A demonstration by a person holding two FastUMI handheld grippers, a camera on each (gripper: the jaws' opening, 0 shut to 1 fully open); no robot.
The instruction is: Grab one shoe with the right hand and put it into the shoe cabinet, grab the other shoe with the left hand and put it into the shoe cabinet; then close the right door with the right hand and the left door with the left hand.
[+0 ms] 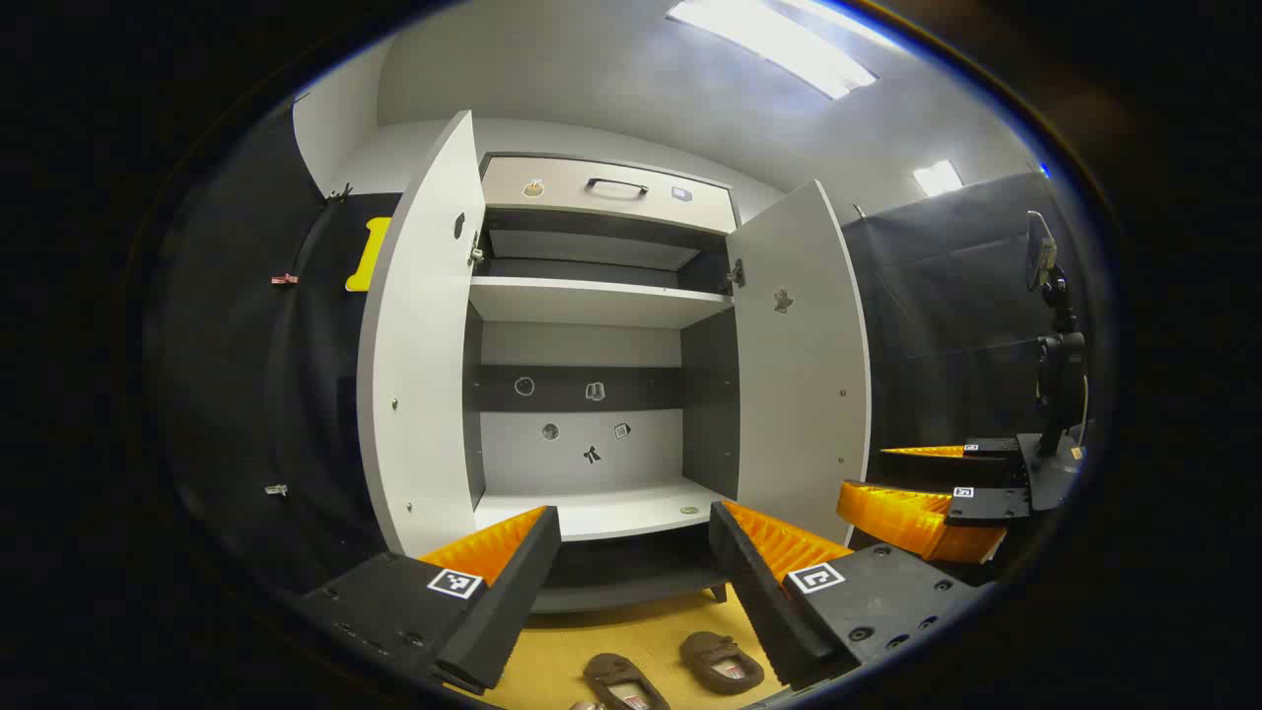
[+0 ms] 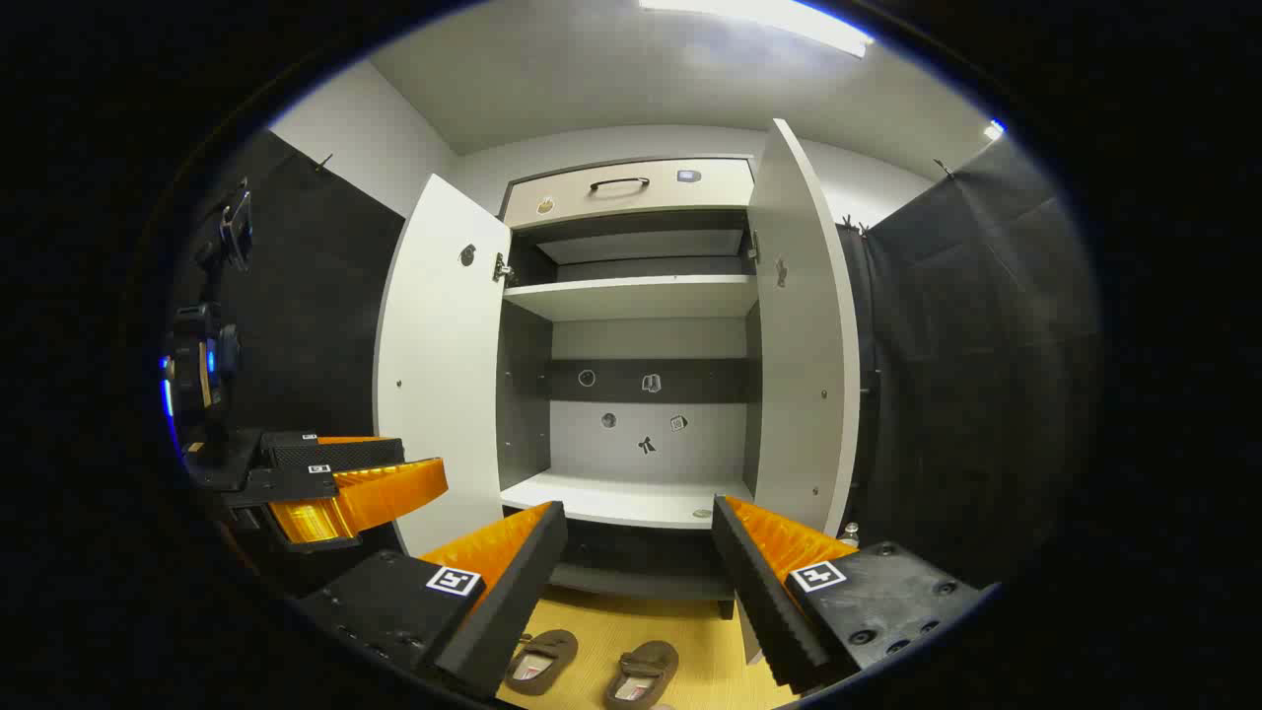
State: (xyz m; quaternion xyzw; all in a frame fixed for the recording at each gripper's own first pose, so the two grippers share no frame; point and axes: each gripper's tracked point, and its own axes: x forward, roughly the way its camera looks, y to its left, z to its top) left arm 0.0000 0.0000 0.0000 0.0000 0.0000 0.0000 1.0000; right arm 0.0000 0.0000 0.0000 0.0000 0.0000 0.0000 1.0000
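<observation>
On floor before cabinet [image 1: 592, 296], both shoes [image 2: 540, 661] [image 2: 643, 674] not yet grabbed; doors [image 2: 444, 355] [image 2: 799, 325] open; both tongs [image 1: 631, 582] [image 2: 636, 582] held apart, empty.

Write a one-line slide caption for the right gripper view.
Open right gripper faces the shoe cabinet, both doors wide, two shoes on the floor in front.

I am finding no readable words or numbers here: square black-and-white coded markers are sitting on the left gripper [image 1: 636, 552] and right gripper [image 2: 641, 547], and small wordless stickers are dotting the shoe cabinet [image 1: 582, 444].
</observation>
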